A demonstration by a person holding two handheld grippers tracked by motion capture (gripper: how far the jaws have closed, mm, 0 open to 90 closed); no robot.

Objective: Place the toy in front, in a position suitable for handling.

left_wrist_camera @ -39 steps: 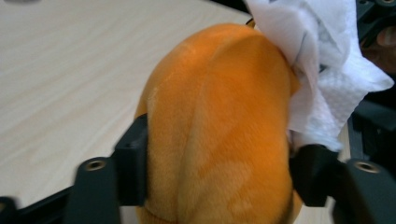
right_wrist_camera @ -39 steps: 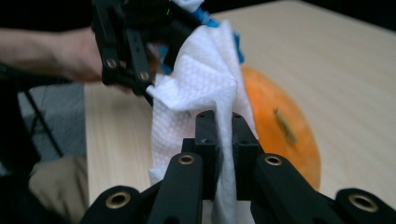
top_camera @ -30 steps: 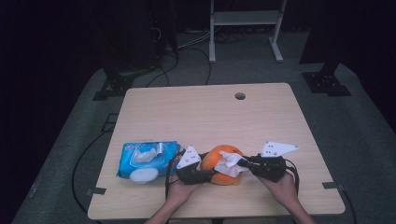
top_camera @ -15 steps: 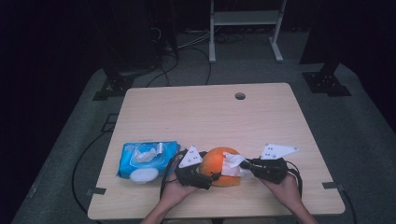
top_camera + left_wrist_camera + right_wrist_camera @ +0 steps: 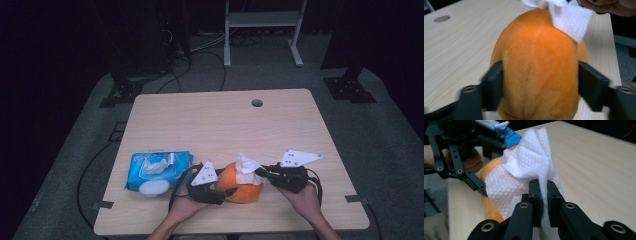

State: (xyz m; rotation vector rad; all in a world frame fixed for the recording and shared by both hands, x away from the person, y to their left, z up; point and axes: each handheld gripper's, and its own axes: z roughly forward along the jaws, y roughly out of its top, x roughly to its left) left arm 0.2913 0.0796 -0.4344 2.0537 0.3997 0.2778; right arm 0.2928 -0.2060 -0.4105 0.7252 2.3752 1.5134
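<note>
An orange plush toy (image 5: 240, 189) lies near the table's front edge. My left gripper (image 5: 225, 192) reaches it from the left. Its jaws have just been closing, and in the left gripper view (image 5: 540, 82) they press on both flanks of the toy (image 5: 539, 62). My right gripper (image 5: 261, 172) comes from the right, shut on a white wipe (image 5: 247, 167). The wipe (image 5: 529, 157) is pinched between the right gripper's (image 5: 543, 187) jaws and drapes over the top of the toy (image 5: 490, 210). The wipe's corner (image 5: 569, 17) hangs over the toy's far end.
A blue pack of wet wipes (image 5: 157, 170) lies left of the toy, its lid flap open. The wooden table (image 5: 210, 120) has a round cable hole (image 5: 257, 103) near its far edge. Beyond it, cables and stand legs lie on dark floor.
The wipe has shifted slightly on top of the toy. Both hands stay almost where they were.
</note>
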